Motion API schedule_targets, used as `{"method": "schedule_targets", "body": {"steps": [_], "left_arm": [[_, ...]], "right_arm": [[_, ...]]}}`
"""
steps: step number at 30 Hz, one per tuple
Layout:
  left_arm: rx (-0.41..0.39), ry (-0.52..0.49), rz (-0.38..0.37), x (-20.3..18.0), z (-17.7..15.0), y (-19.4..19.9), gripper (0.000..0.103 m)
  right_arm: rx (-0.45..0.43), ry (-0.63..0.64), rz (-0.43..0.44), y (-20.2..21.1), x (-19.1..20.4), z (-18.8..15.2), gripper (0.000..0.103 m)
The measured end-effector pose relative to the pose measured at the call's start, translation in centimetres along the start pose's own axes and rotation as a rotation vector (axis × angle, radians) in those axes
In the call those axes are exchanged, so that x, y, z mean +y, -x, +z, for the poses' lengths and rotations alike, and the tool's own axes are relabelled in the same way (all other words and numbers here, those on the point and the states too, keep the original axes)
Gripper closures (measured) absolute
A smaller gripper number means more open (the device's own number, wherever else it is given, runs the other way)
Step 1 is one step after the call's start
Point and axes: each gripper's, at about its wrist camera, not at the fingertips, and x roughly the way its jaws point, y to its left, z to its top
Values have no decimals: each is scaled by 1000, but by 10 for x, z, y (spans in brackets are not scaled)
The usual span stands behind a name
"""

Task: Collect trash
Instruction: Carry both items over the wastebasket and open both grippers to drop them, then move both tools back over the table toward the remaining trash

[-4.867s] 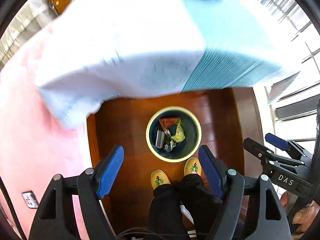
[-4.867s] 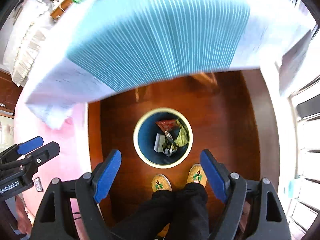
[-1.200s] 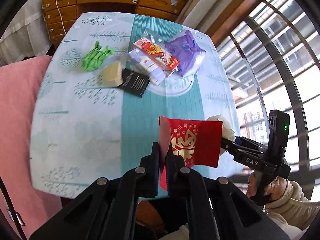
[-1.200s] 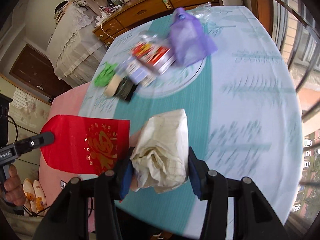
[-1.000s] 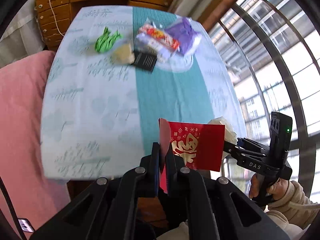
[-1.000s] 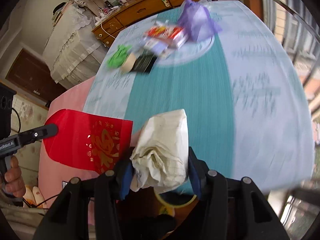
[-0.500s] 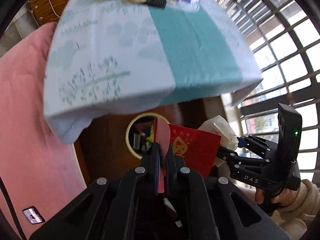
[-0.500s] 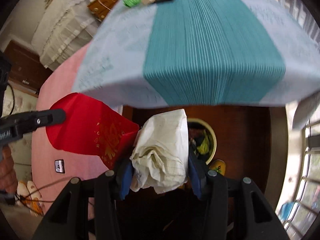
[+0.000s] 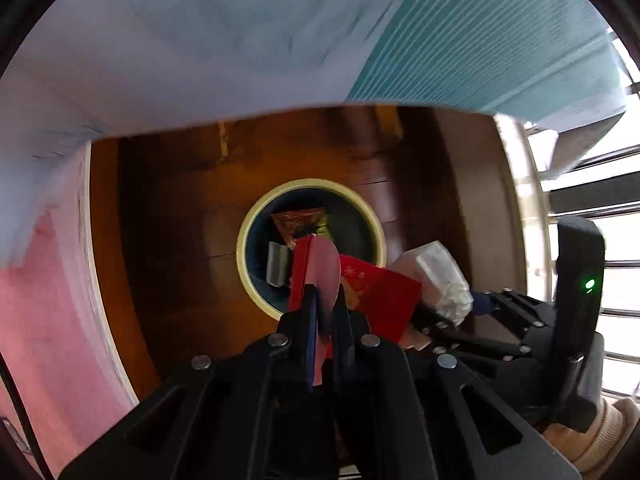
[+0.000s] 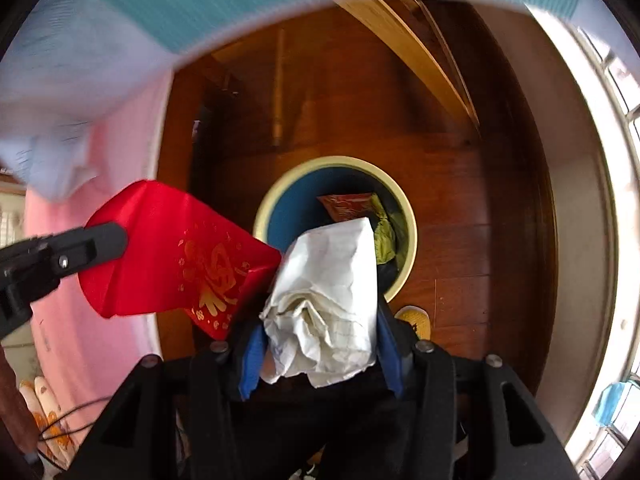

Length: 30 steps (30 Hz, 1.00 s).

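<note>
A round bin [image 9: 256,222] with a cream rim and blue inside stands on the wooden floor below me; it also shows in the right wrist view [image 10: 408,216] and holds several wrappers. My left gripper [image 9: 322,304] is shut on a red envelope [image 9: 380,296] with gold print, held above the bin's near rim; it also shows in the right wrist view [image 10: 180,256]. My right gripper [image 10: 320,336] is shut on a crumpled white paper wad [image 10: 332,300], held over the bin's near edge; the wad also shows in the left wrist view [image 9: 444,276].
The table's white and teal cloth [image 9: 280,32] overhangs at the top of both views. A pink surface [image 9: 44,288] lies to the left. Window bars [image 9: 592,200] stand at the right. A yellow slipper [image 10: 414,318] shows by the bin.
Both grippers have tilted down from the tabletop to the floor and moved closer over the bin, still holding the envelope and the paper wad.
</note>
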Motion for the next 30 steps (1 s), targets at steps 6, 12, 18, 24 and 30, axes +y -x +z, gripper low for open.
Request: {"method": "schedule_targets", "body": {"steps": [6, 12, 18, 24, 30], "left_arm": [[8, -14, 43, 4, 4, -45, 99], [13, 7, 49, 2, 12, -66, 99], [20, 13, 48, 1, 17, -74, 97], [14, -13, 85, -2, 21, -74, 72], [-12, -1, 80, 0, 24, -70, 26]], "right_arm": [[-2, -35, -3, -44, -18, 14, 54], [5, -24, -4, -59, -21, 17, 54], [25, -32, -7, -68, -29, 16, 54], [48, -18, 2, -79, -29, 21, 48], [49, -13, 27, -85, -25, 29, 34]]}}
